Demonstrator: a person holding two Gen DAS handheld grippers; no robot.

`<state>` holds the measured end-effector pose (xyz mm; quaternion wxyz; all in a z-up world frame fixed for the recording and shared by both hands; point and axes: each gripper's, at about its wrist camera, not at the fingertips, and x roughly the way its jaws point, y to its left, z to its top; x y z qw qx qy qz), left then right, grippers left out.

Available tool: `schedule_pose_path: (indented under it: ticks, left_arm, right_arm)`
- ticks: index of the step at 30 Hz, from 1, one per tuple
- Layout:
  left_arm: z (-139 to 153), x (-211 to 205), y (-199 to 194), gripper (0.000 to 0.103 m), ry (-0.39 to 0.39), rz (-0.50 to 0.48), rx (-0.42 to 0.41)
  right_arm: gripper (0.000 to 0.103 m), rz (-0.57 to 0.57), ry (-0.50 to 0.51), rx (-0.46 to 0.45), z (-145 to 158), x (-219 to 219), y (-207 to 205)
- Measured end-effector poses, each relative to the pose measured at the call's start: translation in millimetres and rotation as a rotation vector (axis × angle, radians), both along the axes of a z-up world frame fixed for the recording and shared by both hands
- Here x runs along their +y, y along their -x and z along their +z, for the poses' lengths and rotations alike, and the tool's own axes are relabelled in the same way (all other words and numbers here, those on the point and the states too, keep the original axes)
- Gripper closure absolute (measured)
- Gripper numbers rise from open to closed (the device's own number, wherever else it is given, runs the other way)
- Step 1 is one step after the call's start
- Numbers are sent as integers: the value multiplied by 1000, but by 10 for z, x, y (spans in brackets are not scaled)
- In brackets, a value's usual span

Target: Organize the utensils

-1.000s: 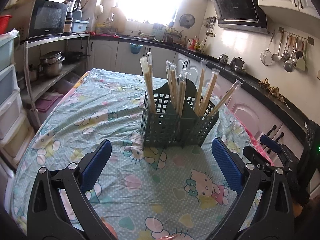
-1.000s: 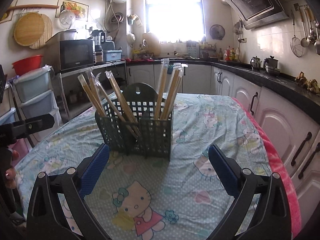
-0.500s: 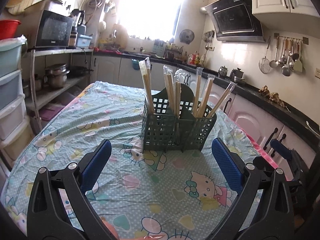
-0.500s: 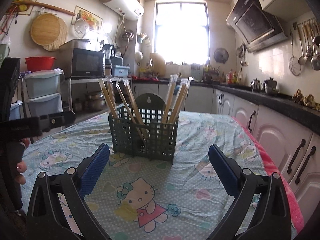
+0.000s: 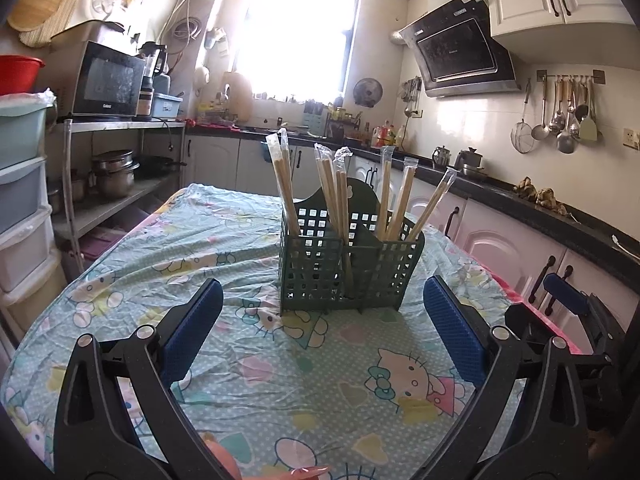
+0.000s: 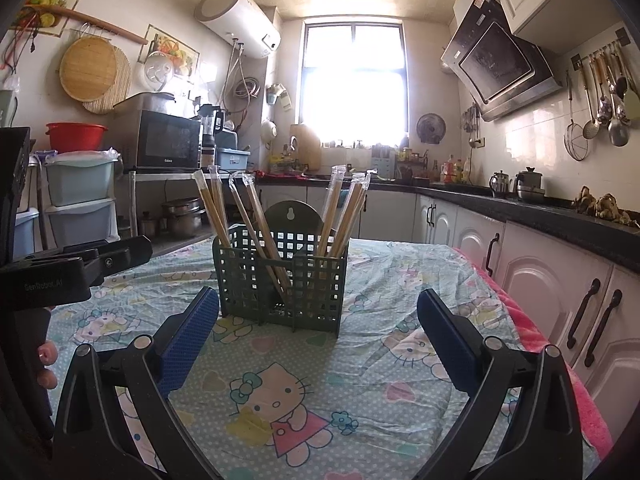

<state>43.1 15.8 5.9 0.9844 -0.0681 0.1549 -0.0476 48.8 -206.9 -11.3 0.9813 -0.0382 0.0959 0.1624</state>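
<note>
Green lattice caddy (image 5: 350,256) stands upright near the middle of the cloth-covered surface (image 5: 248,364), ahead of both grippers and well apart from them. Wrapped chopstick pairs (image 5: 334,192) stand in its compartments, leaning outward: some in the left sections, some in the right; exact count per section hard to tell through the lattice. No loose utensils visible anywhere on the cloth in either view. Judgement: sorting looks finished or very nearly so; nothing obvious left to pick up. Left gripper (image 5: 324,330) fingers spread wide, holding nothing. Right gripper (image 6: 316,334) likewise wide apart and empty. Open cloth all around the caddy, with bare room in front and to both sides. Surface edge drops off on the right toward the white cabinets (image 6: 552,292), pink trim (image 6: 560,368) showing there; left edge falls toward the shelving with pots (image 5: 114,172). The two grippers sit near each other, so sideways moves risk a bump.
</note>
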Motion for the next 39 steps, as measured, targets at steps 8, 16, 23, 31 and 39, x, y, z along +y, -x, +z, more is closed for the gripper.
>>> schedule_pose_path:
  ticks: [8,16,23,31,39]
  left_arm:
    - [-4,24,6,10,6,7,-4]
    - [-3,21,7,10,6,5,-5]
    - [-1,25,10,10,6,5,-8]
    - [6,30,17,10,6,9,-11]
    - [4,30,19,10,6,9,-11]
  right_arm:
    - [6,-6,-3,9,-9,2,1]
    - [6,-14,-15,24,-36,-15,-39]
    - [6,-16,-19,30,-47,-15,-54]
    - [6,-14,-17,30,-54,-13,-56]
    - [6,-15,-17,31,-63,-17,-63]
